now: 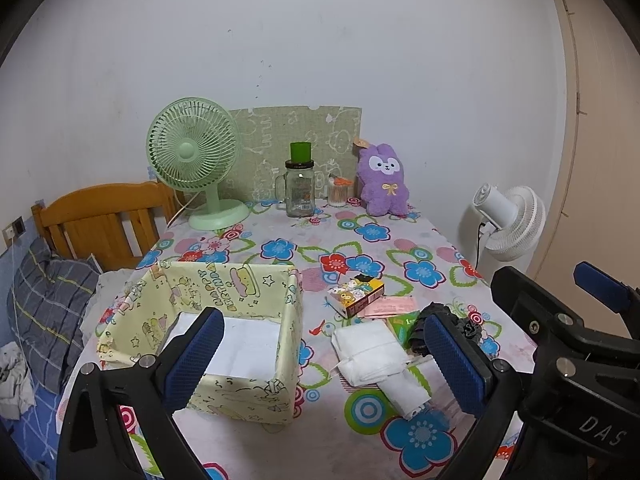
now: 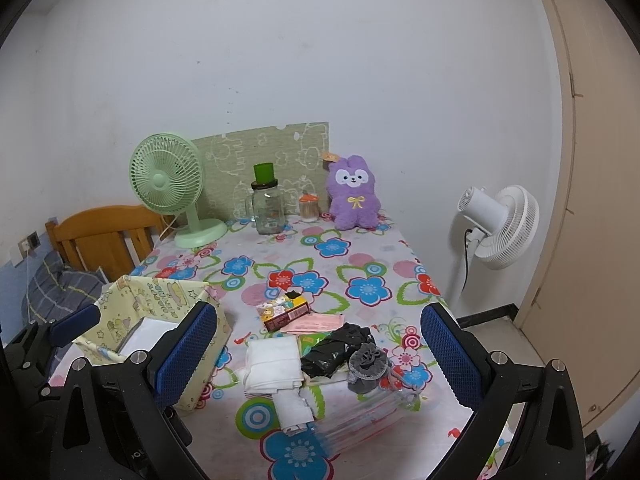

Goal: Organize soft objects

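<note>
A folded white cloth (image 1: 370,350) (image 2: 274,360) lies near the table's front, with a black cloth bundle (image 2: 340,350) (image 1: 420,326) and a grey frilly piece (image 2: 366,362) to its right. A yellow fabric box (image 1: 208,332) (image 2: 160,320) with a white bottom stands at the left. A purple plush toy (image 1: 382,180) (image 2: 354,192) sits at the back. My left gripper (image 1: 324,364) is open and empty, above the box's right edge and the white cloth. My right gripper (image 2: 320,360) is open and empty above the cloths.
A green desk fan (image 1: 194,160), a glass jar with a green cup (image 1: 300,188) and a small swab jar (image 1: 338,192) stand at the back. A small cartoon carton (image 1: 354,294) and pink papers (image 1: 388,306) lie mid-table. A white floor fan (image 2: 496,228) stands right; a wooden bed (image 1: 104,224) left.
</note>
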Tool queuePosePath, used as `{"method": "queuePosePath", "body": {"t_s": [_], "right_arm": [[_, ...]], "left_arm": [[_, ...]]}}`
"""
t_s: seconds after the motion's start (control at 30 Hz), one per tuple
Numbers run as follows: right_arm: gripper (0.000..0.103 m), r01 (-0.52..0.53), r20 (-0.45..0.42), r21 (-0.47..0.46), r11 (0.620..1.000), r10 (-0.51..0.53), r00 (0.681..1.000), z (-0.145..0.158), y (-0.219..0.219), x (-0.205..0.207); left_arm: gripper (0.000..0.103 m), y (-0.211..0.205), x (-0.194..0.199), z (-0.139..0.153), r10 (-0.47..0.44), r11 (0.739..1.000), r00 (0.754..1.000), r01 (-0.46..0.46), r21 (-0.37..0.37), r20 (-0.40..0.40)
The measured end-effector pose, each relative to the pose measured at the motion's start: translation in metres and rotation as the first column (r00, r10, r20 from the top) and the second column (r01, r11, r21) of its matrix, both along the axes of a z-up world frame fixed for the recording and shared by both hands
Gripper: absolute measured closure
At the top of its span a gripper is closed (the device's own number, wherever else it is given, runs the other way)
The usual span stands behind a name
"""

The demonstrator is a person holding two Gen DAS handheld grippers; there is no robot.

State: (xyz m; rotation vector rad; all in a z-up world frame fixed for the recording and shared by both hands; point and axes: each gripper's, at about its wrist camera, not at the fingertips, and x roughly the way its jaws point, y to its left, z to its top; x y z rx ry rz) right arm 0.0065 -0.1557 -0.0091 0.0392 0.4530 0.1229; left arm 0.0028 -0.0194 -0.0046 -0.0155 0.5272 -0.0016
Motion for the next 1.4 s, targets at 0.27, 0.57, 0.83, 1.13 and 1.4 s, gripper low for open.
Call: {"method": "queuePosePath", "body": {"t_s": [0.27,0.57,0.83,1.13,1.4], "right_arm": [[0.004,0.002,0.004,-0.012,1.000,-0.002,1.000,-0.005,-0.008,0.006],[0.007,0.012,-0.027,-0.010,1.000,-0.012,1.000,-0.019,-0.024,0.021],[0.011,0.014,-0.076,-0.001,1.000,-0.014,0.997,-0.041,-0.038,0.036],[0.017,0.025,-0.144,0.006,1.000,-0.024,0.989,-0.068,-0.051,0.056],[0.024,0.020,-0.213,0.013,1.000,-0.017,0.977,-0.092,-0.051,0.076]], "left_arm": [[0.007,-0.013,0.009,-0.007,-0.032,0.999,0.999,0.032,-0.013,-0.002],[0.011,-0.038,0.026,-0.023,-0.081,0.997,0.996,0.081,-0.016,-0.042],[0.013,-0.061,0.038,-0.045,-0.122,0.992,0.988,0.122,-0.014,-0.095],[0.015,-0.081,0.055,-0.069,-0.146,0.989,0.976,0.148,-0.003,-0.160],[0.018,-0.086,0.073,-0.090,-0.127,0.990,0.968,0.136,0.023,-0.217]]}}
